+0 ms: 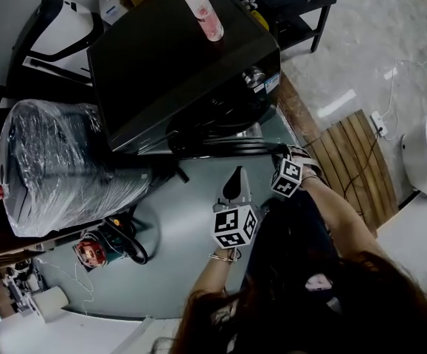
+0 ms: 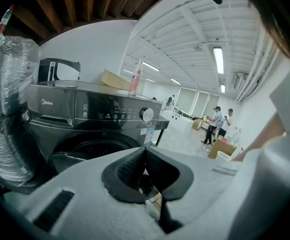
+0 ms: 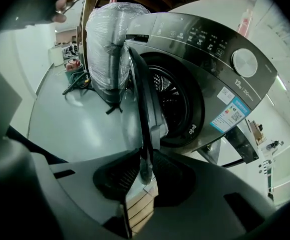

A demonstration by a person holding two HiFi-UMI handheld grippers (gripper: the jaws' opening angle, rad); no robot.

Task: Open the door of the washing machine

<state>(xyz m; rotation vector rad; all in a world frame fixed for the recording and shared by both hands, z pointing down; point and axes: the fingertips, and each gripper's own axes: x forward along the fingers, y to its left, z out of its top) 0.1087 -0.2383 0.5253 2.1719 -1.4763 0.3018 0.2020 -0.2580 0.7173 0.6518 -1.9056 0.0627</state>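
Observation:
The dark grey washing machine (image 1: 184, 65) stands at the top of the head view, and its round door (image 1: 228, 147) is swung out from the drum opening (image 3: 172, 101). In the right gripper view the door (image 3: 139, 99) shows edge-on, with its free rim between the pads. My right gripper (image 3: 146, 171) is shut on that rim and shows at the door's right end (image 1: 281, 157). My left gripper (image 1: 235, 183) hovers in front of the door, apart from it. Its jaws meet at the tips with nothing between them (image 2: 145, 151), facing the machine front (image 2: 94, 114).
A plastic-wrapped appliance (image 1: 58, 161) stands left of the machine. A pink bottle (image 1: 202, 9) rests on the machine's top. Cables and a red tool (image 1: 91, 251) lie on the floor at lower left. A wooden slat platform (image 1: 353, 161) lies to the right. People (image 2: 216, 124) stand far off.

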